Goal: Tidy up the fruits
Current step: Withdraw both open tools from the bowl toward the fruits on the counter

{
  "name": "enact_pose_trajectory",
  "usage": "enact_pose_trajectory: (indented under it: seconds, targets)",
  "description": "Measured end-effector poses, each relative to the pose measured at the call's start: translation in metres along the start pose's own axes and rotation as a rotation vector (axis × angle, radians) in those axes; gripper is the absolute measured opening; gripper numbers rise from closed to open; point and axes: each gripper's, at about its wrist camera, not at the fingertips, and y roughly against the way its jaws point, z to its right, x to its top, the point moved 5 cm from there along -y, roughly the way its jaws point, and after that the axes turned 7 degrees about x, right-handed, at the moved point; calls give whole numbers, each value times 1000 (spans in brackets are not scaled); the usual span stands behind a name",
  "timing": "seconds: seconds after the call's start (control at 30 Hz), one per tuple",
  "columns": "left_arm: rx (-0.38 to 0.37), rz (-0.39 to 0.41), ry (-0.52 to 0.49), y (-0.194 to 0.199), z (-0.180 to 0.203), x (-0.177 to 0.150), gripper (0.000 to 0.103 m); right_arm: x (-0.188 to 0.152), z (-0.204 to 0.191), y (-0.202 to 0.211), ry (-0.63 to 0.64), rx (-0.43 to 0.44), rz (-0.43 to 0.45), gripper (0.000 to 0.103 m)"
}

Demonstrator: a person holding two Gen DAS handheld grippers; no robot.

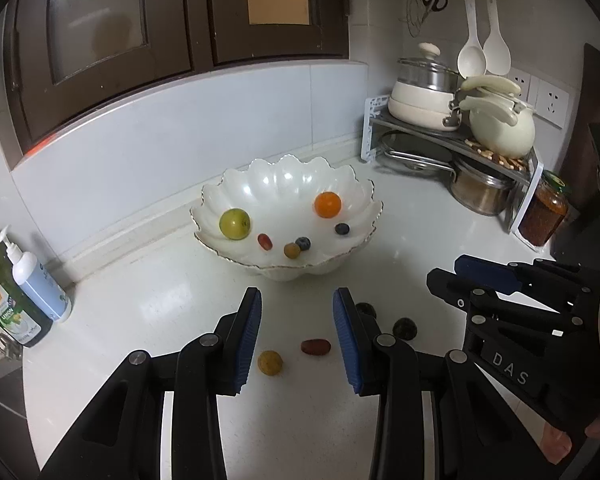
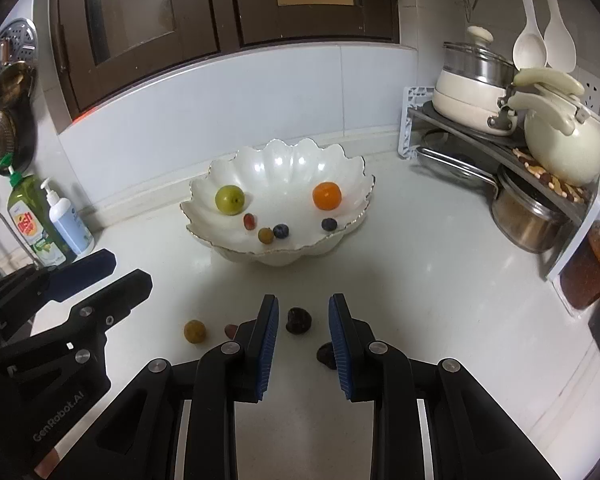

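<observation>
A glossy white scalloped bowl (image 1: 287, 216) sits on the smooth white desk (image 1: 139, 304), holding six fruits: one green, one orange, one red, one yellowish, two blueberries. Four more lie loose before it. Left gripper (image 1: 295, 344) and right gripper (image 2: 303, 348) hover with jaws spread, pinching nothing.

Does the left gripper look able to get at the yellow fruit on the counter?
Probably yes: the yellow fruit lies on bare counter just ahead of the left gripper, whose fingers stand apart with nothing between.
</observation>
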Motion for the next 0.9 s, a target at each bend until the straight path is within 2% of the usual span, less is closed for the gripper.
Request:
enact_pose_trajectory:
  seconds: [0.5,0.63,0.9]
  targets:
    - [-53,-54,17,-24,6,-33,37,-27,10,-20,-37,-12,-44,28]
    - [-67,-55,10,-30,10,-38,40,-32,12,-27,-54,-3,-61,35]
    - [-77,-83,-20,-49,17,-48,41,-44,19,-43,-62,-14,-95,36]
